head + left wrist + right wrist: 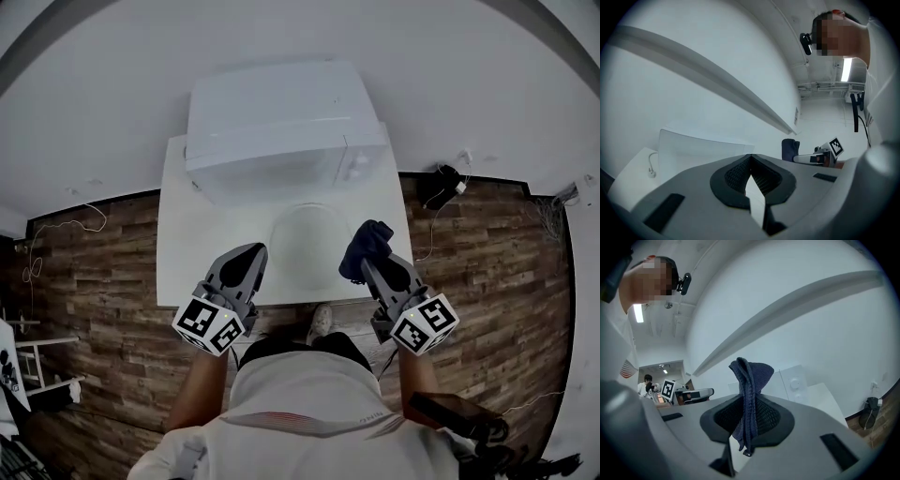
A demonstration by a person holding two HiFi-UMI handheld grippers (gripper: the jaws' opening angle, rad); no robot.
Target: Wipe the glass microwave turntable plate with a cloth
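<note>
The glass turntable plate [309, 239] lies flat on the white table [187, 253], just in front of the white microwave [281, 131]. My right gripper [372, 260] hovers over the plate's right rim, shut on a dark blue cloth [367, 244] that sticks up between the jaws [749, 394]. My left gripper [247, 264] sits over the table at the plate's left, its jaws shut with nothing between them [750, 159]. The plate does not show in either gripper view. The left gripper view catches the cloth [790, 149] in the other gripper.
The microwave fills the back of the table; its door side [698, 152] and knobs [797, 383] show in the gripper views. Wooden floor [94, 281] surrounds the table. A black plug block with cable [441, 186] lies at the right, loose cable [56, 230] at the left.
</note>
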